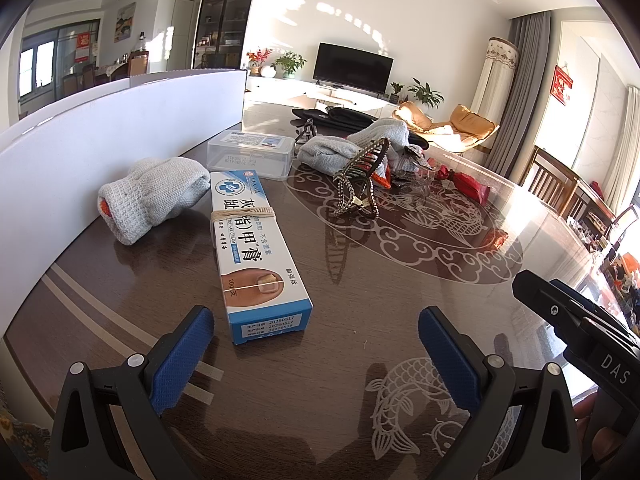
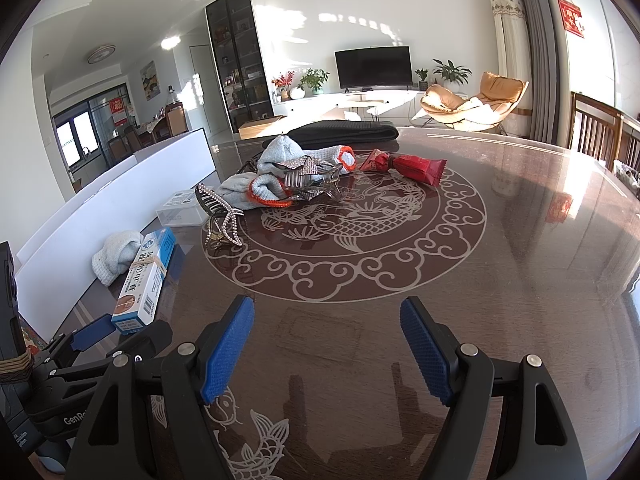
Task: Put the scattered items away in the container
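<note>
Both my jaws spread, empty, over glossy brown worktop (image 2: 520, 240). Cream box (image 1: 256, 256) at 12 of left gripper (image 1: 316, 344); white container (image 1: 60, 168) at 10. Right gripper (image 2: 328, 344) faces sunlit lounge.

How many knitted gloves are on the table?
3: one glove beside the cream box; two in the far pile, upper glove and lower glove. More may be hidden underneath.

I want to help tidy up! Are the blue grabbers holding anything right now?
No, nothing is held. The left gripper and the right gripper both have their jaws wide open above the table. The cream box lies untouched ahead of the left one.
</note>
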Available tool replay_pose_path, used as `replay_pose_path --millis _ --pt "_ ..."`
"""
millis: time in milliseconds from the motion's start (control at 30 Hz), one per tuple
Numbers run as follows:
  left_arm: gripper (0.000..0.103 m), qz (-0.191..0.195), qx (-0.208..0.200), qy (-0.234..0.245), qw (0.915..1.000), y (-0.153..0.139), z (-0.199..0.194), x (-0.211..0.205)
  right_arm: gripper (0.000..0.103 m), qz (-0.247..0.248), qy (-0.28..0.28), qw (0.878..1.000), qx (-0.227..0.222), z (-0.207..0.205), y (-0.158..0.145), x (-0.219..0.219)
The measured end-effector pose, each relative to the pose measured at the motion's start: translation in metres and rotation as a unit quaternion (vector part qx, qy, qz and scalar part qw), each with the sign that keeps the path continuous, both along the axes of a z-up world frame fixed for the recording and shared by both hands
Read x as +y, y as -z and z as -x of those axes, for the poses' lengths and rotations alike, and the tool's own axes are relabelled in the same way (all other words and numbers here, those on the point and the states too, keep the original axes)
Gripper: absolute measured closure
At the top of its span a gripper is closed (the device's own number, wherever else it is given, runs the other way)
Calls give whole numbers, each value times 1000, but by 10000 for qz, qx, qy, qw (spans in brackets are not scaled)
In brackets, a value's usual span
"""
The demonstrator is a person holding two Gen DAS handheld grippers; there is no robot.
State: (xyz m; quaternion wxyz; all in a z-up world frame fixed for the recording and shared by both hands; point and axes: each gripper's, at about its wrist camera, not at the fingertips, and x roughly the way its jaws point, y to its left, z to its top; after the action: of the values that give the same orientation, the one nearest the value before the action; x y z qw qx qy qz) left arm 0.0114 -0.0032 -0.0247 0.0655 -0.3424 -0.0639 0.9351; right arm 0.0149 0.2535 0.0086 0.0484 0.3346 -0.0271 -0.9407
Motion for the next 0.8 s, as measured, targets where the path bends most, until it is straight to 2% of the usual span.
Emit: replay_pose_path --millis 800 --pt "0 -3 2 -3 10000 0 0 0 26 11 -31 10000 -21 0 0 1"
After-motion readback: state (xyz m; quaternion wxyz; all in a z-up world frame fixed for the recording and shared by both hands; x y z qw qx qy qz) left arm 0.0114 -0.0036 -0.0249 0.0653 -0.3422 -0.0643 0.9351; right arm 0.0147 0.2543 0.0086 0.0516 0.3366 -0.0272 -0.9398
